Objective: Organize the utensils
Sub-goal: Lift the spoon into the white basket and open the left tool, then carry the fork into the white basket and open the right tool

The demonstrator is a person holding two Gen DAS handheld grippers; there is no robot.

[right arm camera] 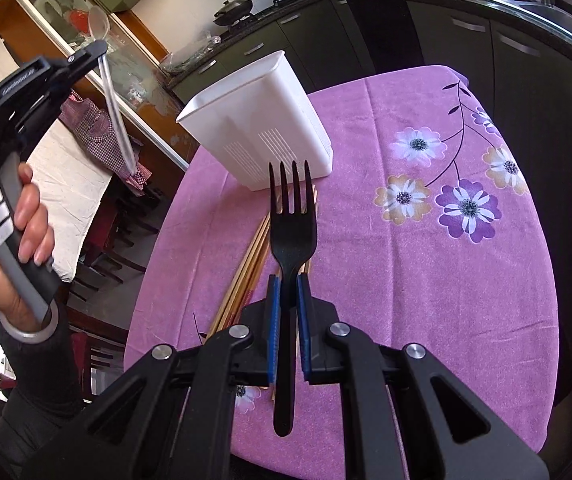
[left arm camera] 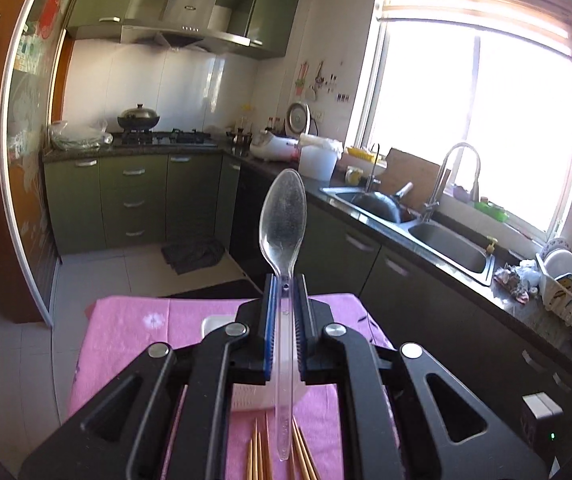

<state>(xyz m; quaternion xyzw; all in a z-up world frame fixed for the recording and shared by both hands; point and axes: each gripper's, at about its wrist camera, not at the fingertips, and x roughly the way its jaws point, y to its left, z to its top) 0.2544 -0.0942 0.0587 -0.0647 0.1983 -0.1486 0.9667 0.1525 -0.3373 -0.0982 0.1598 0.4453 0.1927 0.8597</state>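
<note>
Fork clamped in hand-held gripper

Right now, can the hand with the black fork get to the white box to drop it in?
Probably yes. The right hand-held gripper is shut on the black fork, and the white box stands just beyond its tines with an open top. Only the chopsticks lie below, flat on the cloth.
</note>
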